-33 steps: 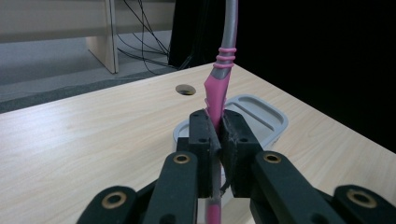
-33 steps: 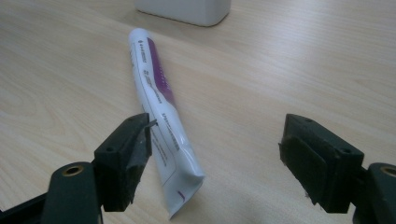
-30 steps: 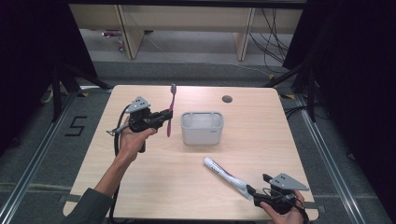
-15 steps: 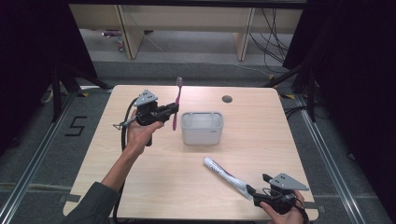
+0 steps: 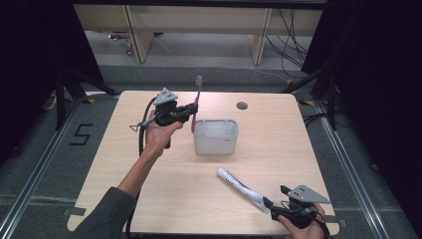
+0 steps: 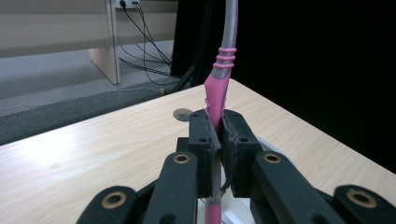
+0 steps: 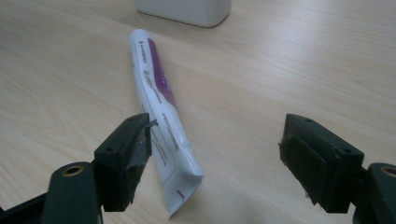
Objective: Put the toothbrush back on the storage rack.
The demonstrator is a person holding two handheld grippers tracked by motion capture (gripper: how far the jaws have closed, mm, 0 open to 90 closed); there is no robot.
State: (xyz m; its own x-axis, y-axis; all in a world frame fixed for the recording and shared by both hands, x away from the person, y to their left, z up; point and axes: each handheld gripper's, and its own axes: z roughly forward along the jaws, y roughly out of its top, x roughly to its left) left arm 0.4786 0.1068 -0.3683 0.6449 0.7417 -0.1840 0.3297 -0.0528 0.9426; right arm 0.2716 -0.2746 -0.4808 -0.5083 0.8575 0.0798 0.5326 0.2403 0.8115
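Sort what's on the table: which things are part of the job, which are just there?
In the job:
- toothbrush, clamped in the left gripper
- toothpaste tube, by the open right gripper
- white tub, beside the toothbrush

Just there:
- round hole in the table

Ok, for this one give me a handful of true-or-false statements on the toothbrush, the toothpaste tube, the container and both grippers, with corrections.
1. The left gripper is clamped on the pink toothbrush. True.
2. The toothbrush lies flat on the table. False: it is held upright in the air, bristles up.
3. The right gripper is shut on the toothpaste tube. False: its jaws stand open, with the tube's crimped end lying between them.
4. The white container stands on the table beside the toothbrush. True.
5. The tube is inside the container. False: it lies on the table.
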